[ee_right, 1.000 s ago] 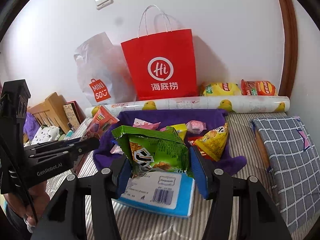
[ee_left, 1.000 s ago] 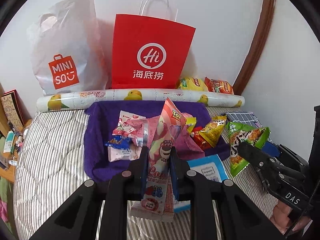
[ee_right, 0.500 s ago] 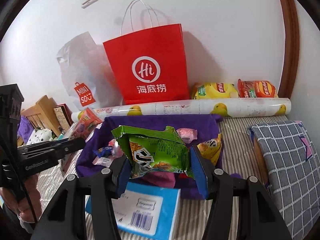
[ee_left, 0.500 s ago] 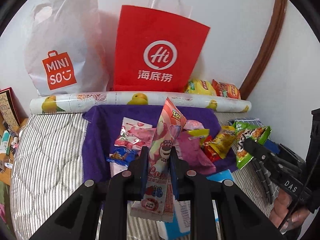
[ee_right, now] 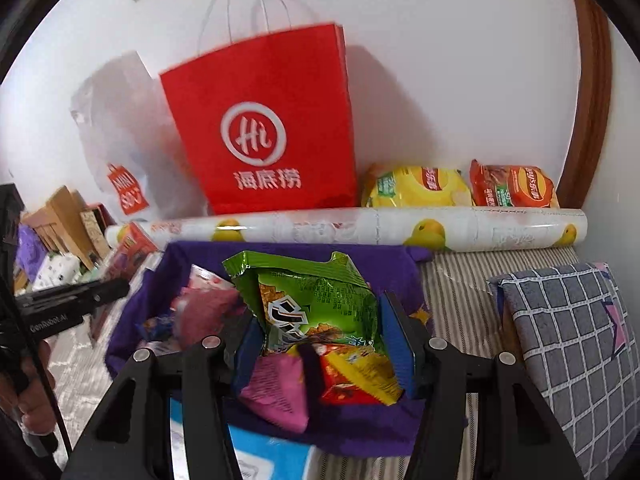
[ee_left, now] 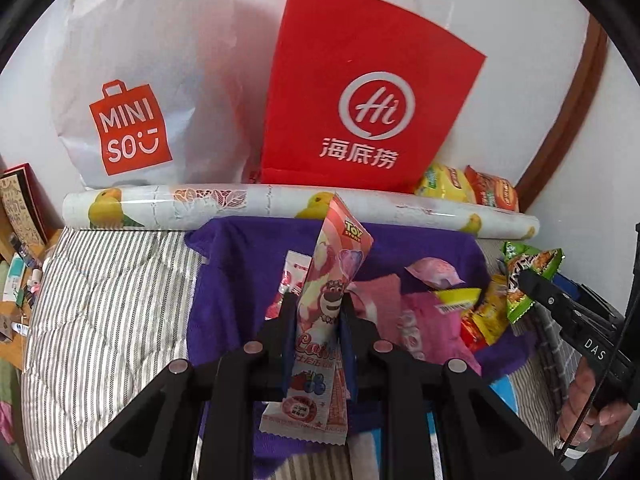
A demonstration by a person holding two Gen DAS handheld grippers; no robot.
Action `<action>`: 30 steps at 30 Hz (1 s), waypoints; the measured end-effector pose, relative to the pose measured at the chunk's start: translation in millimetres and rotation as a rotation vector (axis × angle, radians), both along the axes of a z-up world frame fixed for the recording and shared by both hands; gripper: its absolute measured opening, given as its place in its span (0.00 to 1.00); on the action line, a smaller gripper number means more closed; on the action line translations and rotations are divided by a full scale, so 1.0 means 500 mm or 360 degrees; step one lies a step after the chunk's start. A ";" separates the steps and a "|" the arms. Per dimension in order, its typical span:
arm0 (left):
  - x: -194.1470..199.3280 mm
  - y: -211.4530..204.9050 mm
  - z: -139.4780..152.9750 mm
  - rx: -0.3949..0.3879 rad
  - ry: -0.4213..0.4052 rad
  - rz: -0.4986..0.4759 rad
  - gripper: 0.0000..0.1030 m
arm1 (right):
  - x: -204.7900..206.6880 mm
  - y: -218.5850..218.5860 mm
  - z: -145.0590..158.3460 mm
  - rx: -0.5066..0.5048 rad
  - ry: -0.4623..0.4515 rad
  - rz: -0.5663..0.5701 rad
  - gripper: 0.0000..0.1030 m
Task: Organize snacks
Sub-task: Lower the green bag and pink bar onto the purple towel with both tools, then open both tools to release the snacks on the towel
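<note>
Standing upright between its two fingers, the pink bear-print packet is pinched by the left tool, its top pointing toward the red paper bag against the wall. The right tool grips a green snack bag between its blue pads, above the purple cloth where loose snacks lie on the bed.
</note>
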State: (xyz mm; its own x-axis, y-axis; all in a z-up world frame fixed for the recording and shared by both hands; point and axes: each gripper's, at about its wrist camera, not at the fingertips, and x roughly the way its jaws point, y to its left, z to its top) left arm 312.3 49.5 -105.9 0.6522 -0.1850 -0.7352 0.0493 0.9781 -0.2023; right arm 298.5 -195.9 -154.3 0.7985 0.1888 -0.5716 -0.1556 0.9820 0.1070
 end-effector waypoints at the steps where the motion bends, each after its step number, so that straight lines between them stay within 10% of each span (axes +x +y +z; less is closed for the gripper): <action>1: 0.005 0.002 -0.004 -0.0011 0.0007 -0.0002 0.19 | 0.007 -0.001 -0.003 -0.0007 0.0001 -0.0006 0.54; 30: 0.090 -0.019 -0.080 -0.0016 0.0183 -0.0012 0.22 | 0.080 0.049 -0.085 -0.0112 0.0121 0.0064 0.56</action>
State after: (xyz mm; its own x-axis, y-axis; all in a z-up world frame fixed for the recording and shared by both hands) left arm 357.3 40.1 -146.0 0.5620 -0.1976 -0.8032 0.0327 0.9756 -0.2172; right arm 338.2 -171.4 -196.8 0.7451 0.1773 -0.6430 -0.1894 0.9806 0.0509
